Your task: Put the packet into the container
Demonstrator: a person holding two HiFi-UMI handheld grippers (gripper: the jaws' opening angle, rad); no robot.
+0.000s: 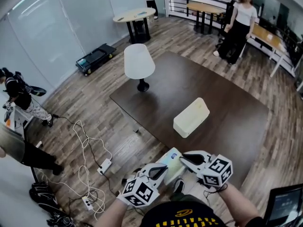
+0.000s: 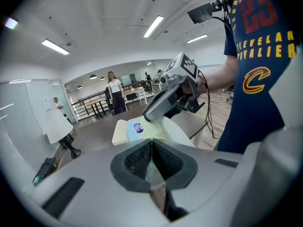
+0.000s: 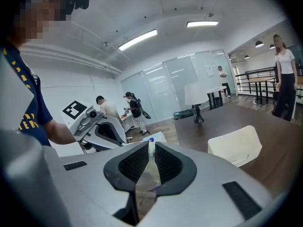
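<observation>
1. Dark brown wood makes up the tabletop (image 1: pixel 227 126). It carries a cream, box-shaped container (image 1: pixel 191 117) lying near its middle, and a white lamp (image 1: pixel 138 63) on a black foot toward the far corner.
2. The packet (image 1: pixel 171 159) is pale and glossy with a small blue mark. It hangs in the air over the near edge of the tabletop, well apart from the container and not in it.
3. The left claw (image 1: pixel 160 170) is clamped on one edge of the packet. The left gripper view shows its dark ribbed pads pressed together with thin film pinched between them.
4. The right claw (image 1: pixel 186 159) is clamped on the opposite edge. The right gripper view shows crinkled film running up between pads that are closed against it.
5. The two claws face each other with their tips near, and the packet spans the gap between them.
6. In the right gripper view the container lies ahead and to the right on the tabletop, with the lamp farther back.
7. White cables (image 1: pixel 85 141) and a power strip (image 1: pixel 105 165) trail over the wooden floor (image 1: pixel 142 141) left of the tabletop.
8. A person (image 1: pixel 239 27) in a white top and dark trousers stands beyond the far side.
</observation>
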